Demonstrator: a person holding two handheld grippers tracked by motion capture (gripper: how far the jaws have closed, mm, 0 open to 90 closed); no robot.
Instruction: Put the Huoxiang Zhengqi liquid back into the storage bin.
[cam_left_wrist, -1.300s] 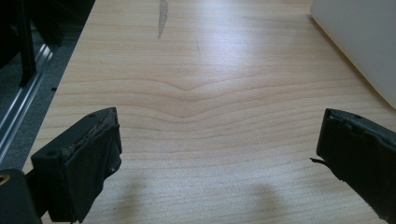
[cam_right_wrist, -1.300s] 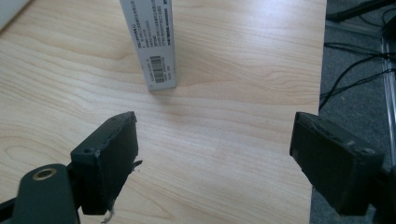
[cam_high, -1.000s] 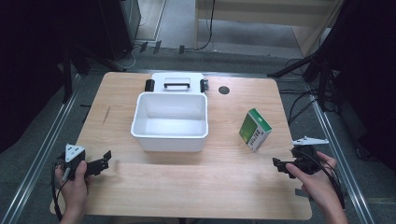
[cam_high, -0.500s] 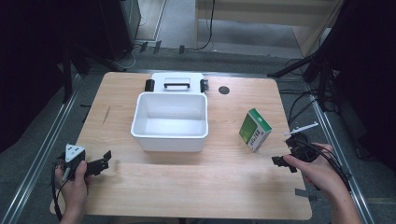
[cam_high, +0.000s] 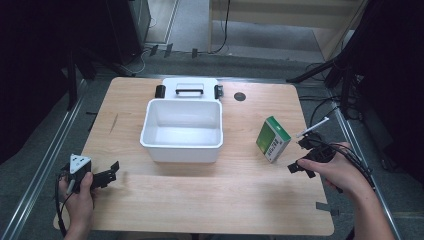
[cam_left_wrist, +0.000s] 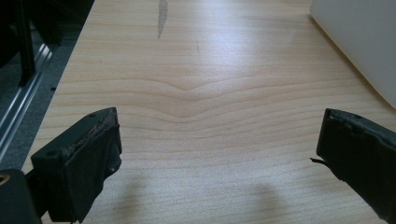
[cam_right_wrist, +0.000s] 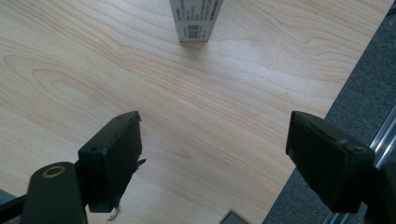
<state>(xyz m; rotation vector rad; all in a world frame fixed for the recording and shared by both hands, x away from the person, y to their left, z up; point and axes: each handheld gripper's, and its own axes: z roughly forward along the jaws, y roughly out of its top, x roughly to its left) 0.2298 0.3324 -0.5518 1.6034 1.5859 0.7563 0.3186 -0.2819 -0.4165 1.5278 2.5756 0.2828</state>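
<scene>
While dark racks surround it, the wooden table (cam_high: 210, 200) bears a white bin (cam_high: 182, 131).

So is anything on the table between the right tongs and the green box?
Nothing visible. The right tongs stand open just beside the green box, and the right gripper view shows bare wooden table running from the jaws up to the box's barcoded end.

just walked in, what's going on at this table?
A person holds tongs in each hand at a wooden table. The right tongs are open and empty, their jaws just widened a little, close to a green-and-white box but not touching it. The left tongs rest open near the table's front left. A white bin sits mid-table, empty, its lid behind it.
</scene>
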